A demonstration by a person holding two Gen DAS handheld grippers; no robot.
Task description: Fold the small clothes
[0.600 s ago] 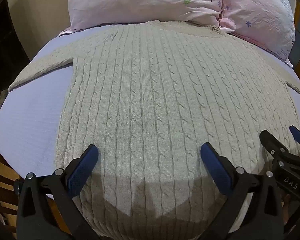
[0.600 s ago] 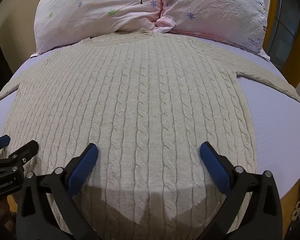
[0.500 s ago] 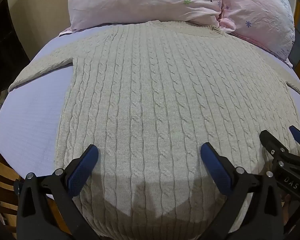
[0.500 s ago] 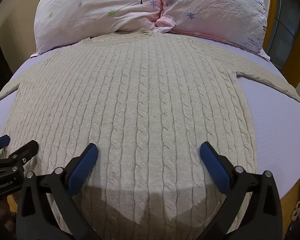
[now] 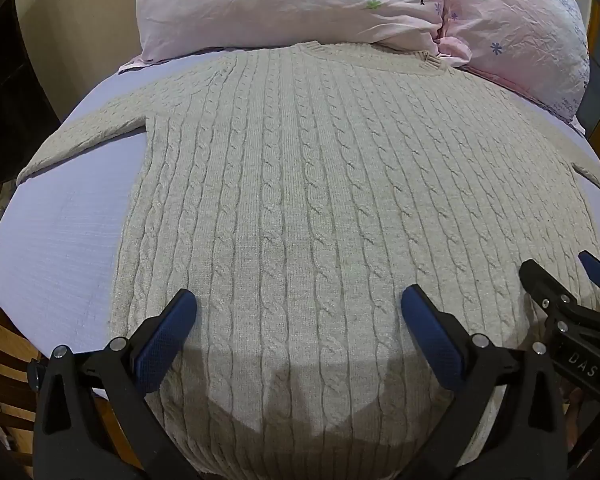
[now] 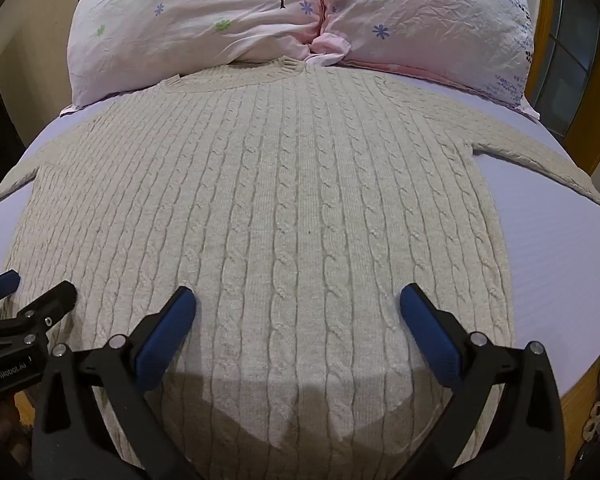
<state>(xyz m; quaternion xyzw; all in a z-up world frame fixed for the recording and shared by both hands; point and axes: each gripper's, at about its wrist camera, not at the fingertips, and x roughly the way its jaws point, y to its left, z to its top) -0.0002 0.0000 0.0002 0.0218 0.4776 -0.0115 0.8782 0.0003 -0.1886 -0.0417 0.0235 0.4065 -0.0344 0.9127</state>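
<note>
One cream cable-knit sweater (image 5: pixel 324 208) lies flat on a lavender bedsheet (image 5: pixel 60 248), collar away from the claws and hem nearest them. Its two sleeves are spread out to either side; one sleeve (image 5: pixel 88 136) runs off ahead and to the left of the left gripper (image 5: pixel 296 320), the other sleeve (image 6: pixel 540 160) ahead and to the right of the right gripper (image 6: pixel 296 316).

Both claws hover over the hem end of the sweater, side by side. The left gripper's two blue-padded fingers (image 5: pixel 168 340) stand wide apart with only knit showing between them, gripping nothing. The right gripper's two fingers (image 6: pixel 428 332) are spread just as wide and likewise hold nothing. Whether any pad touches the wool cannot be told. In the left wrist view the right gripper shows at the right edge; in the right wrist view the left gripper shows at the left edge.

Beyond the collar, straight ahead of both claws, two pink pillows rest against each other: one pillow with a tree print (image 6: pixel 204 24) and a second pillow (image 6: pixel 432 20) to its right.
</note>
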